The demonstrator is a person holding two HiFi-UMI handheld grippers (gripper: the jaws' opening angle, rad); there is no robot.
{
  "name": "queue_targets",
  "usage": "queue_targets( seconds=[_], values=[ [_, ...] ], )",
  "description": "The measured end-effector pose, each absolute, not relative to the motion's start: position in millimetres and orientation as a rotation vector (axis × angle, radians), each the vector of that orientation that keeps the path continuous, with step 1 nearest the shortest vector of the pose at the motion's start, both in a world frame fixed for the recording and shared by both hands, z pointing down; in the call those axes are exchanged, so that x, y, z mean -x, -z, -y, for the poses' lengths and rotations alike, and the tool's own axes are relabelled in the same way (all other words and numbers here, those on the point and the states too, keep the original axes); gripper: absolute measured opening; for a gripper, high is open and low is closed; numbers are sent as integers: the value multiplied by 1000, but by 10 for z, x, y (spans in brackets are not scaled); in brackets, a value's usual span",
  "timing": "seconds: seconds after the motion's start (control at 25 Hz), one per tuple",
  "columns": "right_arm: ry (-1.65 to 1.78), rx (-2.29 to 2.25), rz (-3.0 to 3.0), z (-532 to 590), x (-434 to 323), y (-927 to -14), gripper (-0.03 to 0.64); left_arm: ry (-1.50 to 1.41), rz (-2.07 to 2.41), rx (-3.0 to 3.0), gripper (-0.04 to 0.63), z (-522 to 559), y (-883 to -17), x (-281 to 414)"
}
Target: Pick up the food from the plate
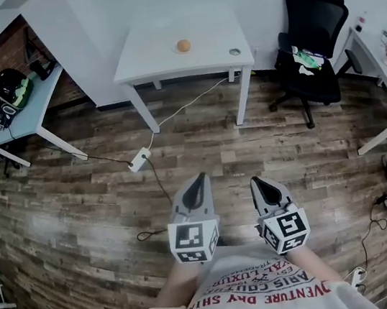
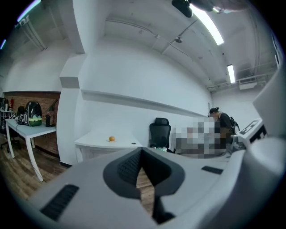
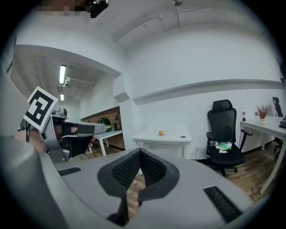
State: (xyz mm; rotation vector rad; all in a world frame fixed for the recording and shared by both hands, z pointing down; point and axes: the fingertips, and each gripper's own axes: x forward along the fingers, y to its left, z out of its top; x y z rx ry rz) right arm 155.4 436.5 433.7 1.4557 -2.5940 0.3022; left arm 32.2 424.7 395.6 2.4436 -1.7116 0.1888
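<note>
- Plate [image 2: 109, 142]: carries the round orange food [image 1: 183, 45], on the white desk [image 1: 156, 58] by the wall.
- Left claw [image 1: 199, 179], right claw [image 1: 256, 179]: both closed, empty, above the wood floor [image 1: 78, 205], well apart from the desk.

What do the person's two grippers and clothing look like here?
Both the left gripper and right gripper are grey tapered wedges with dark ribbed pads, each carrying a cube of black-and-white square markers. The person wears a light shirt with red lettering.

The left gripper [image 1: 199, 182] and right gripper [image 1: 258, 183] are pale grey wedges with black ribbed jaws, each bearing a marker cube [image 1: 194, 240] (black squares on white). The T-shirt [image 1: 259, 294] is light, printed with red and dark lettering.
</note>
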Motion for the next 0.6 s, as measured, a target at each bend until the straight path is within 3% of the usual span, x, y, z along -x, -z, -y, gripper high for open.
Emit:
queue_targets(
  seconds=[0.6],
  values=[
    [-321, -1459, 2543, -2553, -144, -4296, 11, -144, 1673, -2473, 5, -2356, -3743, 1112]
  ],
)
